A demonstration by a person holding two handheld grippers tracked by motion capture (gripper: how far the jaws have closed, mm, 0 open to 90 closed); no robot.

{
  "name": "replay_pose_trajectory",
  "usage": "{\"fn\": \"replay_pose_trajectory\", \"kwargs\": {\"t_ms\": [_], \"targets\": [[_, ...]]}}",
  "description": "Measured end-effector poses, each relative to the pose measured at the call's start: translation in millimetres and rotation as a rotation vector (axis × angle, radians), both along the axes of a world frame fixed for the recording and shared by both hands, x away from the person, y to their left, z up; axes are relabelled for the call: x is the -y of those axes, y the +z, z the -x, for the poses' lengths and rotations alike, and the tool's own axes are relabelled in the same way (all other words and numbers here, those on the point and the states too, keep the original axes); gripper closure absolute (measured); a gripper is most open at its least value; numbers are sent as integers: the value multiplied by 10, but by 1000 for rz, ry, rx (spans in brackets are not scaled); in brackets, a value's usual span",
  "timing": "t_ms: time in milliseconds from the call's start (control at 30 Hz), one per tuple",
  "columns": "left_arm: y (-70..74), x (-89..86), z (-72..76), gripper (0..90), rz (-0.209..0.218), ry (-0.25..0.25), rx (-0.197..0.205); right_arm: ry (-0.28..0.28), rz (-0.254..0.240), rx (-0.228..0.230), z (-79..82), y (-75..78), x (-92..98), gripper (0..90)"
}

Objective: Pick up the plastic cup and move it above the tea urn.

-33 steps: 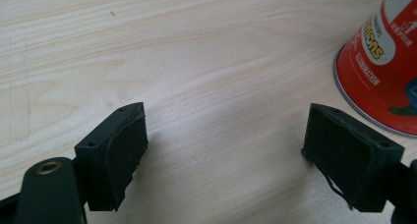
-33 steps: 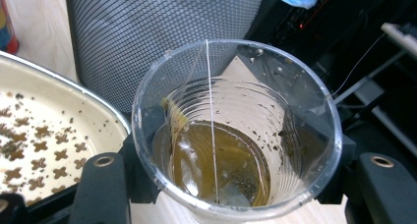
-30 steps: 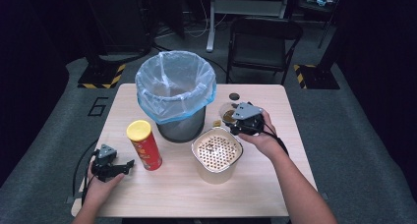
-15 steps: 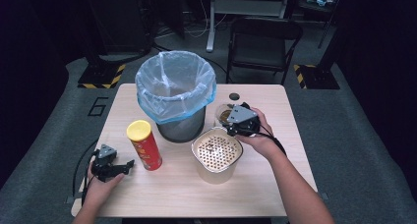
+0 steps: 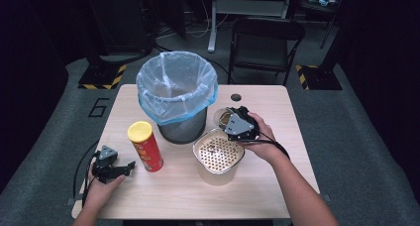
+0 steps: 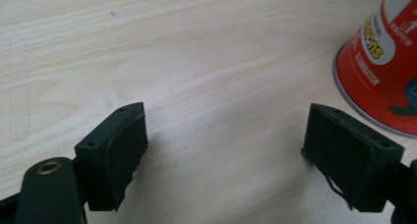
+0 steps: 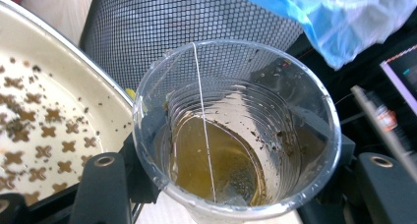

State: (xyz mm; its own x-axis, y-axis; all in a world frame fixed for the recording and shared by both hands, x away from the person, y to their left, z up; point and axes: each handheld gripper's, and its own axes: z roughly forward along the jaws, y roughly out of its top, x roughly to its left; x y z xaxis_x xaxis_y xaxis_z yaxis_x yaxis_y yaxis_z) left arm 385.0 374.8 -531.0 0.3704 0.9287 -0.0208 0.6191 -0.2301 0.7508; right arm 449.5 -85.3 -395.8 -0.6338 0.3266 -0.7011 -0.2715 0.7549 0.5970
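Note:
My right gripper [image 5: 229, 123] is shut on a clear plastic cup [image 5: 223, 118], held just behind the far rim of a cream strainer bowl [image 5: 218, 154]. In the right gripper view the cup [image 7: 236, 126] holds brown liquid with dark specks and a thin string, and the jaws press its sides. The strainer's perforated insert [image 7: 44, 116] lies to its left. My left gripper [image 5: 130, 165] rests open on the table, pointing at a red chips can [image 5: 145, 146] with a yellow lid. Nothing is between its pads [image 6: 118, 155], and the can [image 6: 381, 62] stands to the right.
A black mesh bin [image 5: 182, 128] lined with a blue bag [image 5: 177, 84] stands at the table's back middle, just left of the cup. The wooden table [image 5: 277, 186] has bare room at the front. A folding chair [image 5: 265, 37] is beyond the table.
My right gripper has shifted slightly left and nearer with the cup, closer to the strainer bowl's rim. The left gripper has stayed still.

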Motion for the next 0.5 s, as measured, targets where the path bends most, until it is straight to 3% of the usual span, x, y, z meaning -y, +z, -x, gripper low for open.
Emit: {"fn": "replay_pose_trajectory", "kwargs": {"t_ms": [33,67,100,133,200,233,267,367,400,500], "targets": [[0,0,0,165,0,0,0,0,0,0,0,0,0,364],[0,1,0,165,1,1,0,5,55,72,46,-5,-26,365],[0,0,0,165,0,0,0,5,89,98,83,-15,-43,365],[0,0,0,165,0,0,0,5,89,98,83,-15,-43,365],[0,-1,0,165,-1,-1,0,23,151,170,145,-27,-81,365],[0,-1,0,165,0,0,0,29,203,235,199,-42,-110,366],[0,-1,0,165,0,0,0,29,203,235,199,-42,-110,366],[0,0,1,165,1,0,0,35,315,359,300,-101,-165,366],[0,0,1,165,1,0,0,45,393,433,317,-110,-195,367],[0,0,0,165,1,0,1,52,500,551,393,-169,-250,370]]}}
